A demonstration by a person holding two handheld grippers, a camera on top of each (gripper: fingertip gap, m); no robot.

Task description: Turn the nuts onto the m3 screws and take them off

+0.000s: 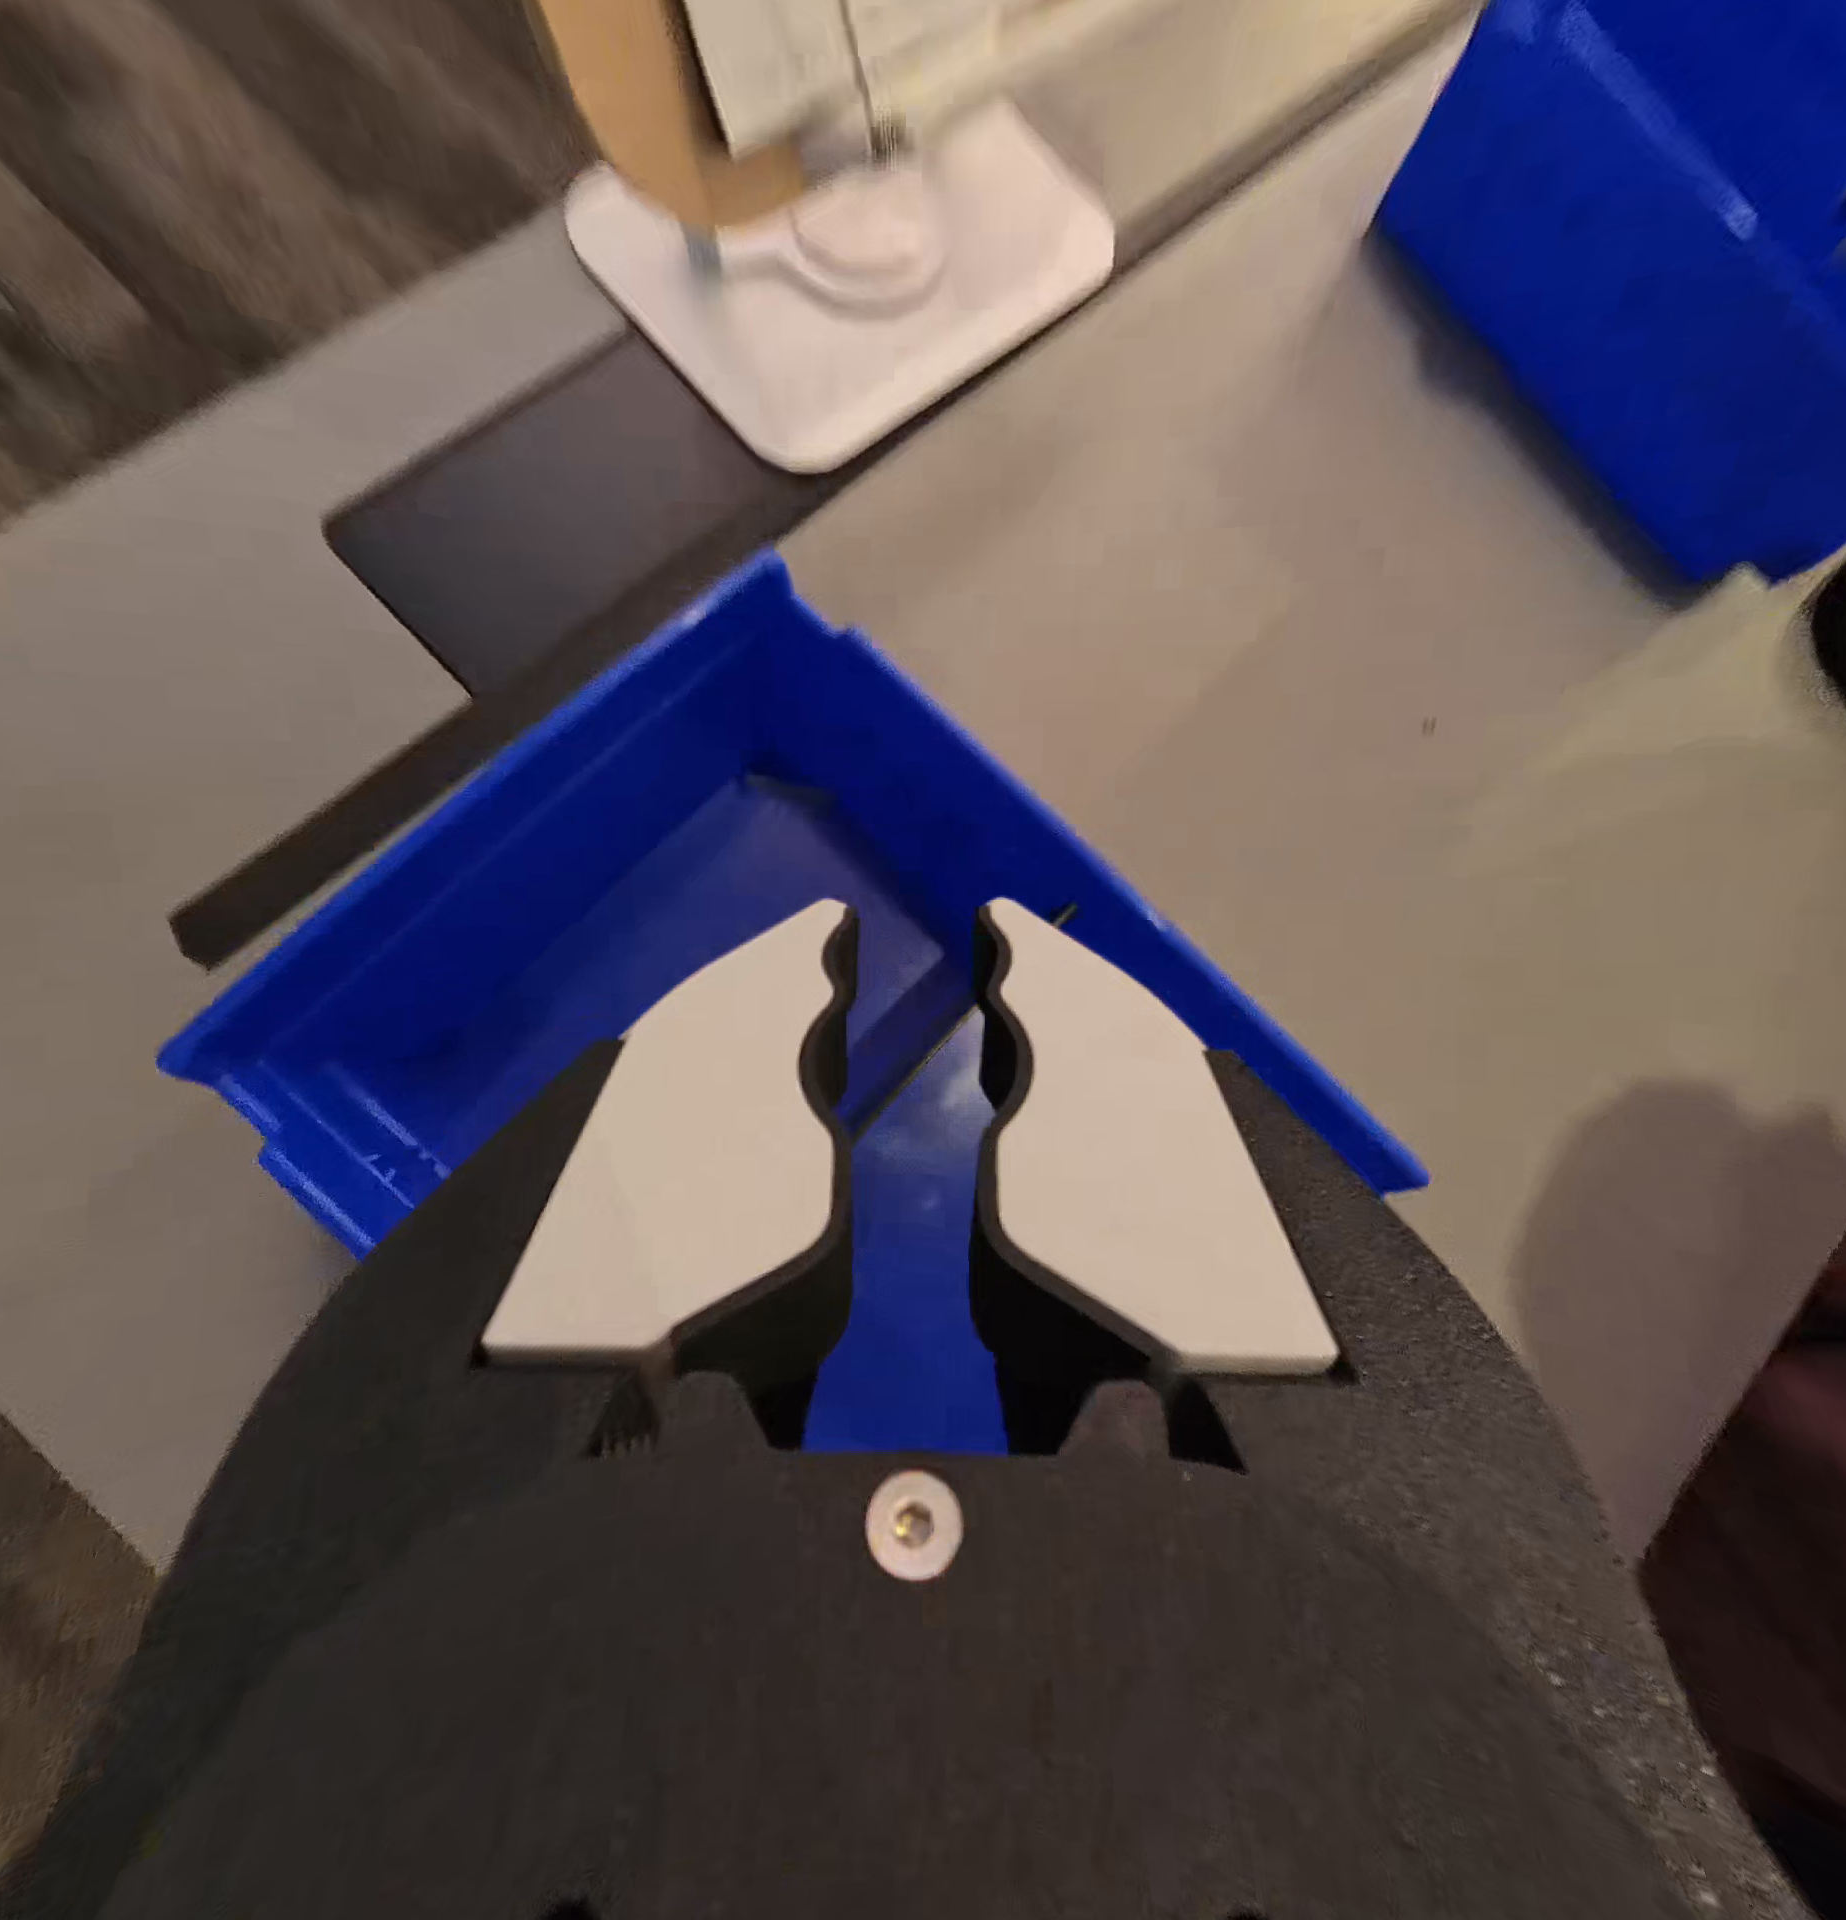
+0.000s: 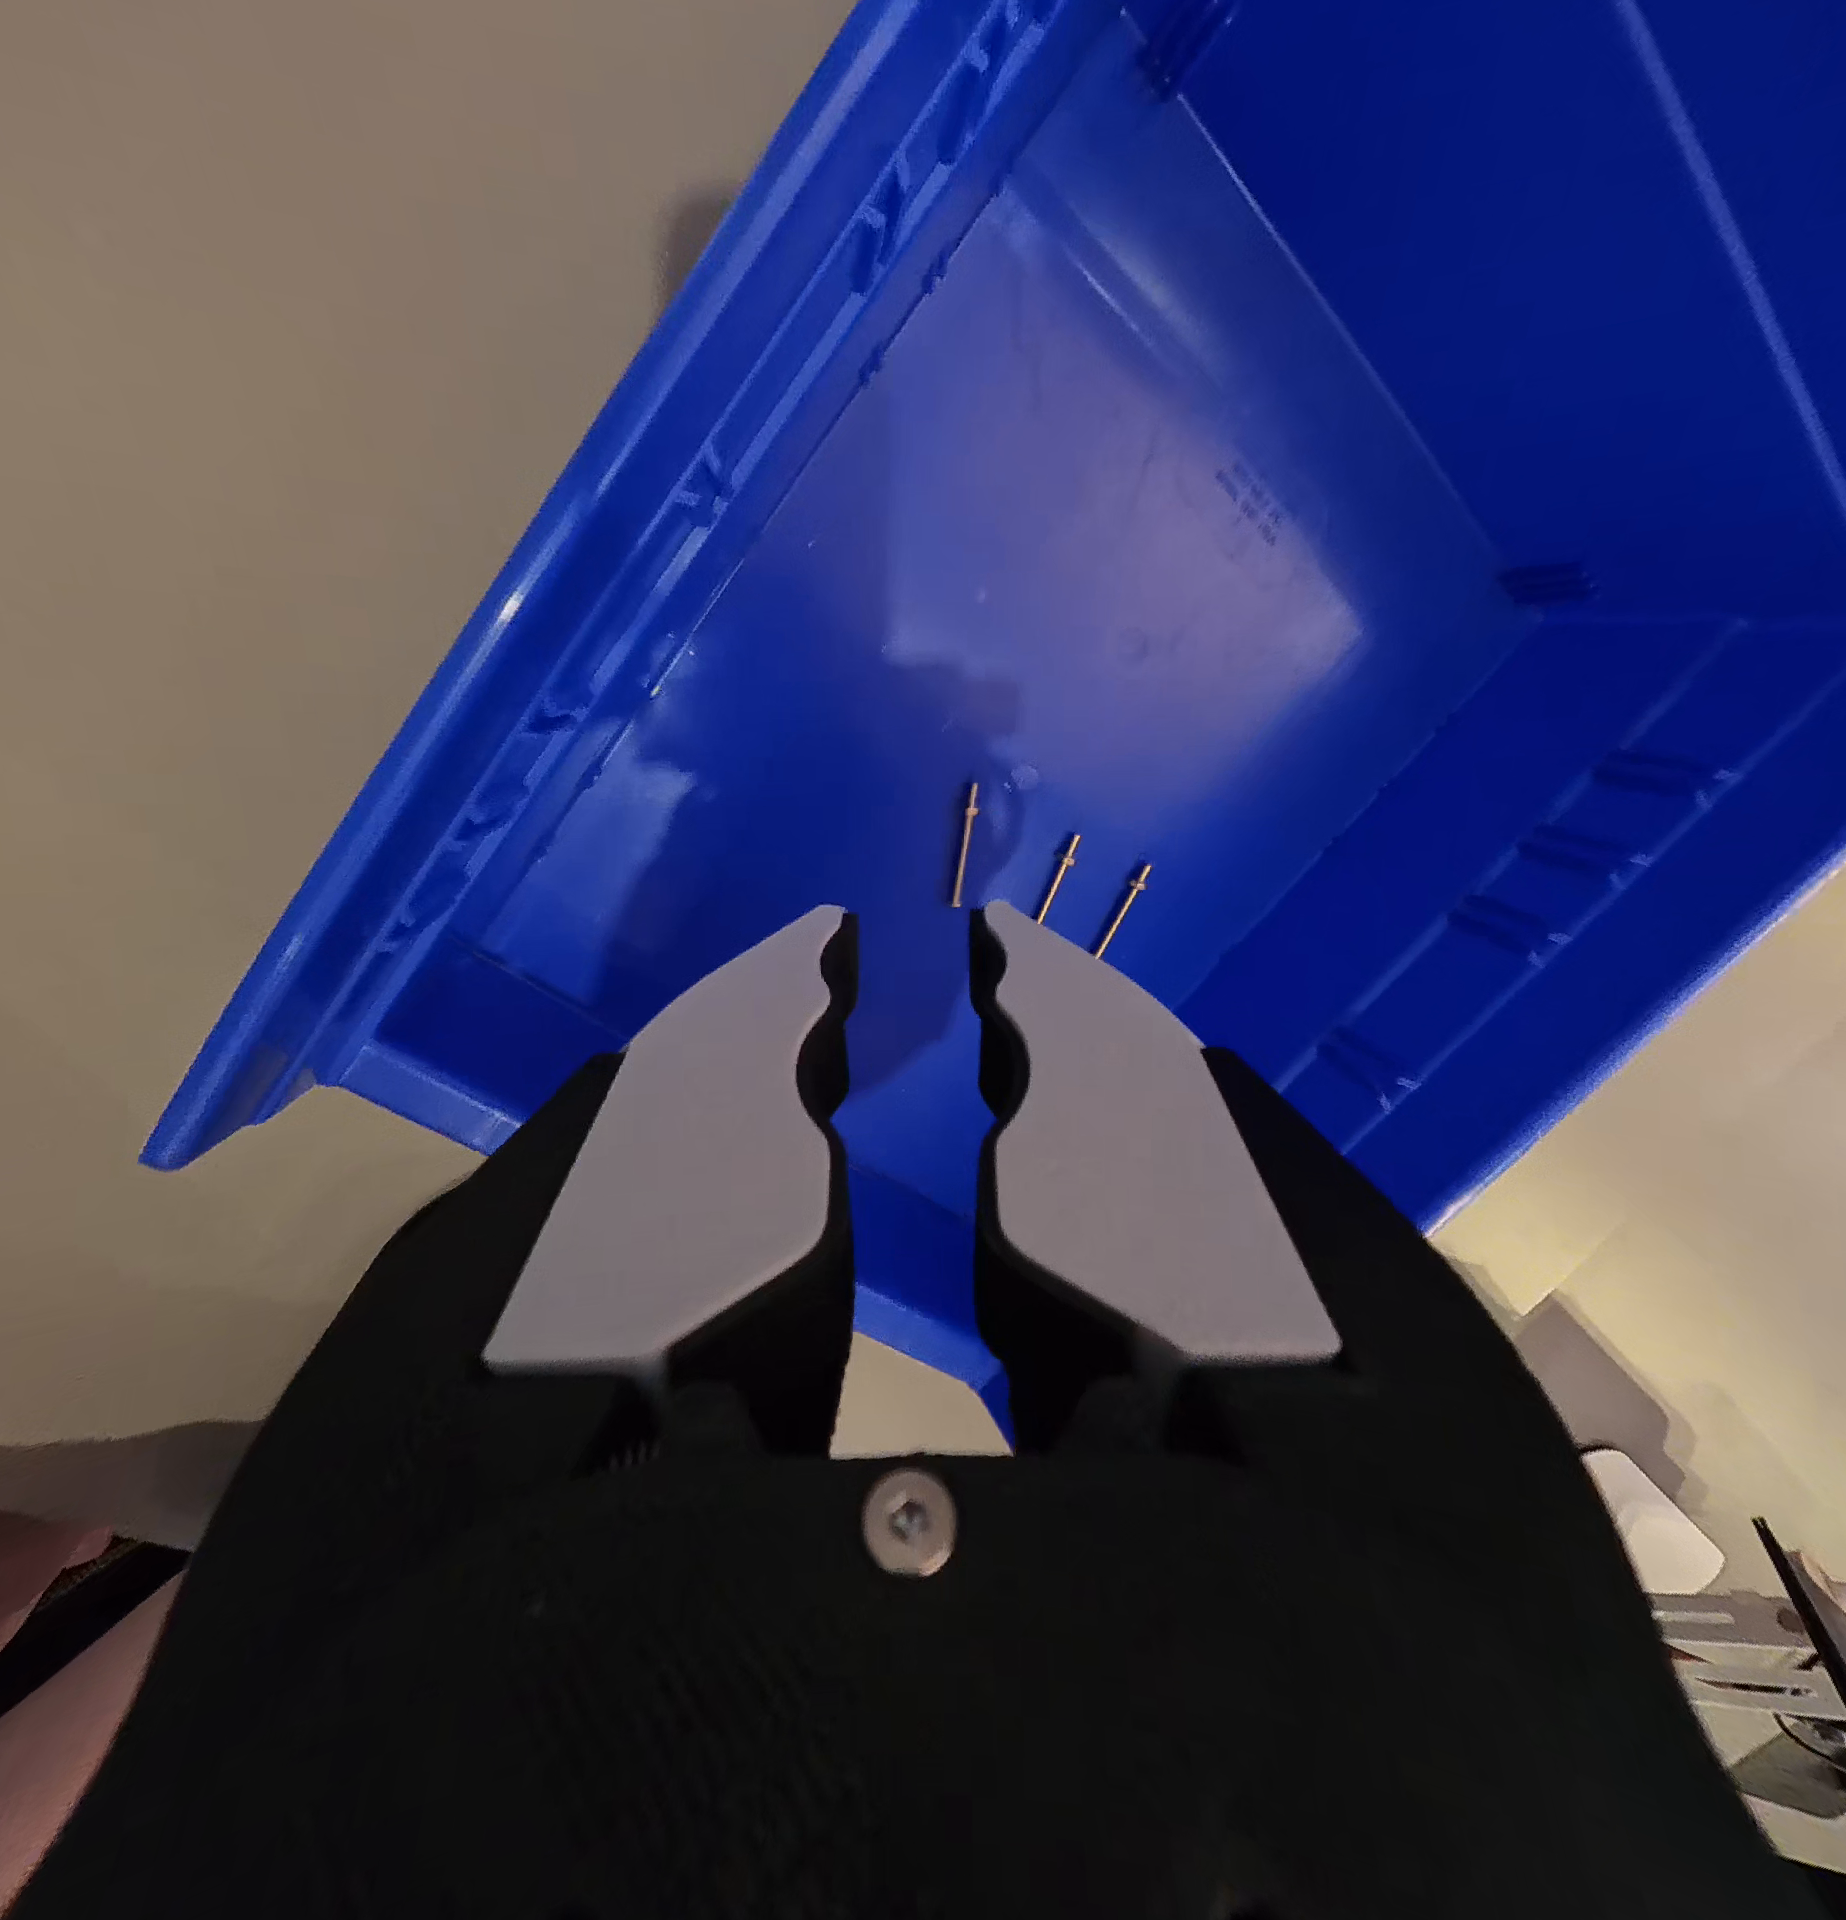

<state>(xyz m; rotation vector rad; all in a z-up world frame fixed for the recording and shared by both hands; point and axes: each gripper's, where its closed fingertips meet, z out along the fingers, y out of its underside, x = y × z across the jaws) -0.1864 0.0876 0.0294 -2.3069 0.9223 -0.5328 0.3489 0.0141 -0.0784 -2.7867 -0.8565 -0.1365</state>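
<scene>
Just beyond the tips of the right claw (image 2: 908, 920), three thin brass-coloured m3 screws (image 2: 1056, 878) lay side by side on the floor of a large blue bin (image 2: 690, 582), each with what looked like a small nut (image 2: 1070, 860) threaded near its far end, though they were too small to be sure. The right claw stood a little spread, its two fingers apart with nothing between them, and pointed down into the bin with the nearest screw just ahead of its right fingertip. Below the left claw (image 1: 914, 920), a smaller blue bin (image 1: 545, 894) sat on the pale surface (image 1: 1262, 727); that claw too was slightly spread and held nothing, and no screw or nut could be made out in the part of that bin that showed, the view being blurred. Farther ahead of the left claw stood a white stand base (image 1: 846, 312), and off to its right the corner of another blue bin (image 1: 1625, 312). Judging by this, the step in hand was the reach for a screw, with neither part yet picked up. The next move would call for the right claw to drop its tips over one screw shaft and close squarely, without nudging the neighbours that lay so near; the left claw would then need to catch the nut, a fine pinch on a very small part. Some small dark moulded writing sat on the big bin's floor ahead of the right claw, with no brand mark plainly seen elsewhere.
</scene>
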